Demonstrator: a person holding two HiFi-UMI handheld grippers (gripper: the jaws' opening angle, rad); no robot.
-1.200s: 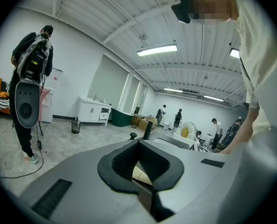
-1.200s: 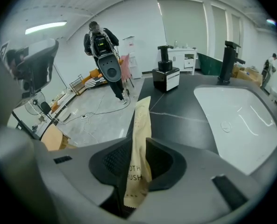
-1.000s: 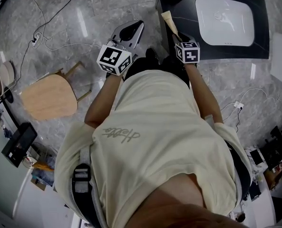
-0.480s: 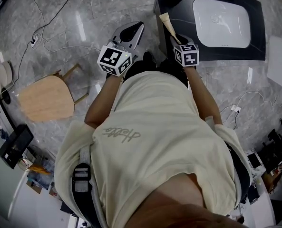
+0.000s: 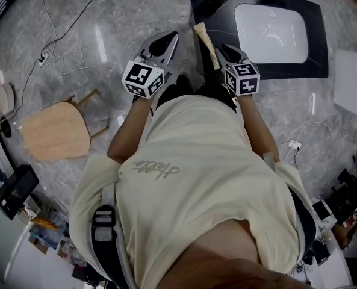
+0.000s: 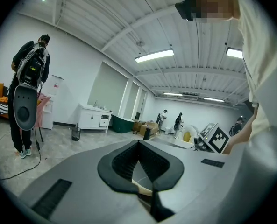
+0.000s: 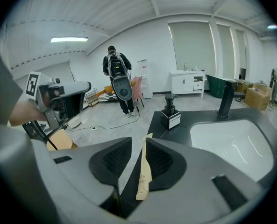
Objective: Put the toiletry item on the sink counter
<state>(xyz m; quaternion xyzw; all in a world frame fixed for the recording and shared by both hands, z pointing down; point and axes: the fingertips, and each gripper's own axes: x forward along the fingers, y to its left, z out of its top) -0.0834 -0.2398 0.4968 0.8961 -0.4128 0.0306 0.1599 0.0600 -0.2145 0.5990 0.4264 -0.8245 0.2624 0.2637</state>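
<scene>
The toiletry item (image 7: 144, 171) is a flat tan packet, standing upright between the jaws of my right gripper (image 7: 137, 143), which is shut on it. In the head view the packet (image 5: 204, 37) sticks out ahead of the right gripper (image 5: 222, 49), over the left edge of the black sink counter (image 5: 319, 35). The white basin (image 5: 271, 32) lies to its right. My left gripper (image 5: 165, 42) hovers over the grey floor left of the counter. Its jaw tips meet in the left gripper view (image 6: 138, 143), with nothing held.
A black dispenser (image 7: 170, 111) stands at the counter's far left corner, and a dark faucet (image 7: 227, 99) rises behind the basin. A wooden stool (image 5: 52, 128) and cables (image 5: 58, 56) are on the floor to the left. A white box (image 5: 350, 80) lies right of the counter.
The counter and basin have shifted left and nearer in the head view. The right gripper has carried the packet forward to the counter's left edge. The left gripper has moved slightly up with it.
</scene>
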